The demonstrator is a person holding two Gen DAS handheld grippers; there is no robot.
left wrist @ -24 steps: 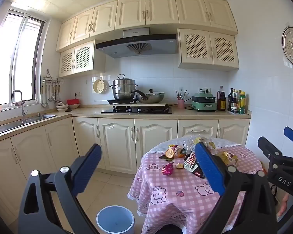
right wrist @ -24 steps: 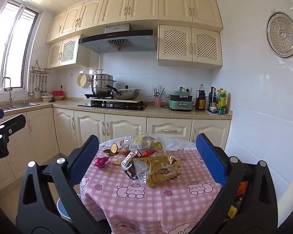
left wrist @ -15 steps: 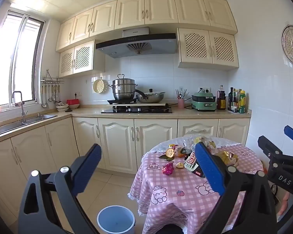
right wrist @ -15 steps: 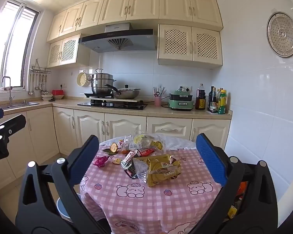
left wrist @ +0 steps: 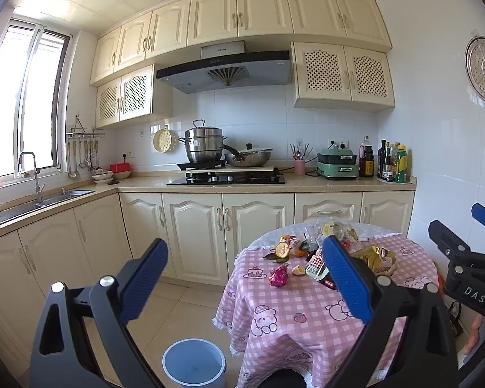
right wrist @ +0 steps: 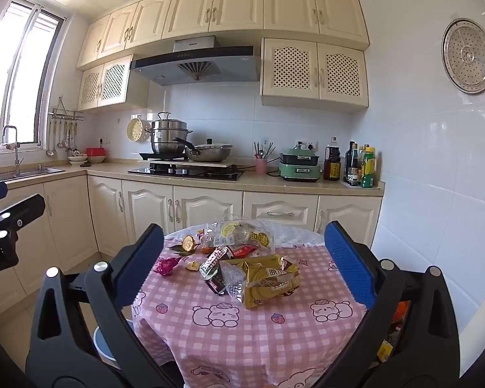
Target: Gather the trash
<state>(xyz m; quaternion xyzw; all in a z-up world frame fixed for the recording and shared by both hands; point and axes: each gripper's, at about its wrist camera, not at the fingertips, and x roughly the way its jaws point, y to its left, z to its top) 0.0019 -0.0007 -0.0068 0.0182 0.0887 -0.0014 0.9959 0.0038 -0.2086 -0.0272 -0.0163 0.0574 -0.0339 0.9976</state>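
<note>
A round table (right wrist: 242,333) with a pink checked cloth holds a pile of trash: a gold snack bag (right wrist: 268,279), a clear plastic bag (right wrist: 242,231), a magenta wrapper (right wrist: 166,265), fruit peel (right wrist: 188,243) and small wrappers (right wrist: 214,260). The same pile shows in the left wrist view, with the magenta wrapper (left wrist: 278,276) nearest. A blue-white bin (left wrist: 194,363) stands on the floor left of the table. My left gripper (left wrist: 244,276) is open and empty, short of the table. My right gripper (right wrist: 242,260) is open and empty, in front of the pile.
Cream cabinets (left wrist: 194,236) and a counter with hob (left wrist: 226,178), pots, a green cooker (left wrist: 338,163) and bottles run behind the table. A sink (left wrist: 32,203) is at left. A tiled wall (right wrist: 436,194) is close on the right. Tiled floor lies left of the table.
</note>
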